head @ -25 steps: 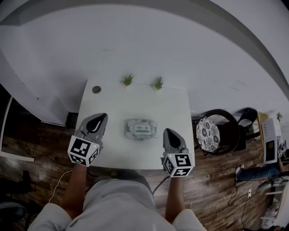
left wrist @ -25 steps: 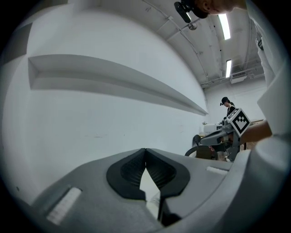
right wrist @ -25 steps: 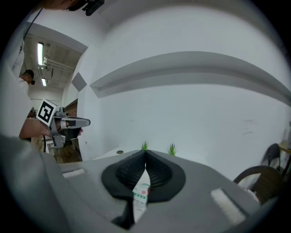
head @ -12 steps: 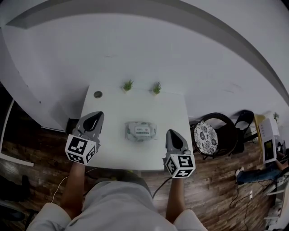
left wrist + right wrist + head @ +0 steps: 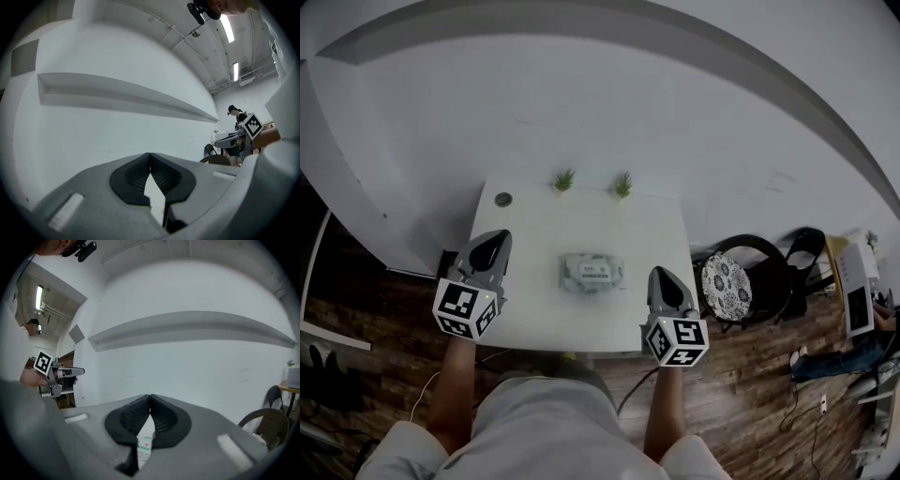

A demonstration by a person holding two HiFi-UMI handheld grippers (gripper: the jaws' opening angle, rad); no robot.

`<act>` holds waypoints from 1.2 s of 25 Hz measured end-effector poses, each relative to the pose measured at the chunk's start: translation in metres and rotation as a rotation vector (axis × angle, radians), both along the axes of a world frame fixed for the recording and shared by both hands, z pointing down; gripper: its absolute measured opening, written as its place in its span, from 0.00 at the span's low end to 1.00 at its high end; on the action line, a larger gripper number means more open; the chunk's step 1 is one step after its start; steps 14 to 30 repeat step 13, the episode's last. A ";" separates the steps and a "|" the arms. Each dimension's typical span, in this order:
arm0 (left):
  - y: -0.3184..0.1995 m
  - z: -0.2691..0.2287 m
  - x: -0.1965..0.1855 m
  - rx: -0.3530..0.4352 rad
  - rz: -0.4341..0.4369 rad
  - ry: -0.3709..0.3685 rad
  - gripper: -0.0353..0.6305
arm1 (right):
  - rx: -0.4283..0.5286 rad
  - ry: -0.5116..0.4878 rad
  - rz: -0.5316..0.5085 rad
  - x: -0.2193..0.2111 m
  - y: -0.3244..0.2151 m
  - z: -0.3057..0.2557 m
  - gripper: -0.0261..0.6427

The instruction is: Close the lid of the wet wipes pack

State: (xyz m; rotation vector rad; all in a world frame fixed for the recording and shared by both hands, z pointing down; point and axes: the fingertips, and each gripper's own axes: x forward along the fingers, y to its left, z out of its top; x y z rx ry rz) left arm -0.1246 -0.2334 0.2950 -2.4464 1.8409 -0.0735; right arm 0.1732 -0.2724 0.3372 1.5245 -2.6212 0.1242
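**Both claws shut and empty, wipes pack sitting mid-table**

Biggest thing in shot is the plain white wall (image 5: 581,103) with a long ledge running across it. Dark wood floor (image 5: 375,309) below it. A white square table (image 5: 581,211) is pushed up against the wall. A dark chair (image 5: 741,281) with a patterned round cushion stands just off the table's right side.

The person stands at the near edge, one forearm out on each side. The left gripper (image 5: 494,242) hangs over the table's left edge and the right gripper (image 5: 662,276) over the near right part. Both are up off the surface and well apart from each other.

In the left gripper view the left gripper's (image 5: 150,157) ribbed pads meet at the tip with nothing between them, just wall behind. Same deal in the right gripper view: the right gripper (image 5: 150,399) is pinched closed on nothing.

The pack (image 5: 592,272) lies flat about mid-table, between the two grippers, and neither one touches it. It also peeks through below the right pads (image 5: 144,447). The top looks flat from above, but it's too small to say if the lid is fully down.

Two tiny green plants (image 5: 564,179) (image 5: 623,184) stand at the far edge, and there's a small round disc (image 5: 502,199) near the far left corner.
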 end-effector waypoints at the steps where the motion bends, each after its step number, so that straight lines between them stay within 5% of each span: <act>1: 0.001 0.000 0.000 -0.001 -0.002 0.002 0.06 | 0.000 0.000 0.001 0.001 0.000 0.000 0.04; 30: 0.009 -0.002 0.001 0.011 -0.016 0.017 0.06 | 0.003 0.007 0.004 0.002 0.002 -0.003 0.04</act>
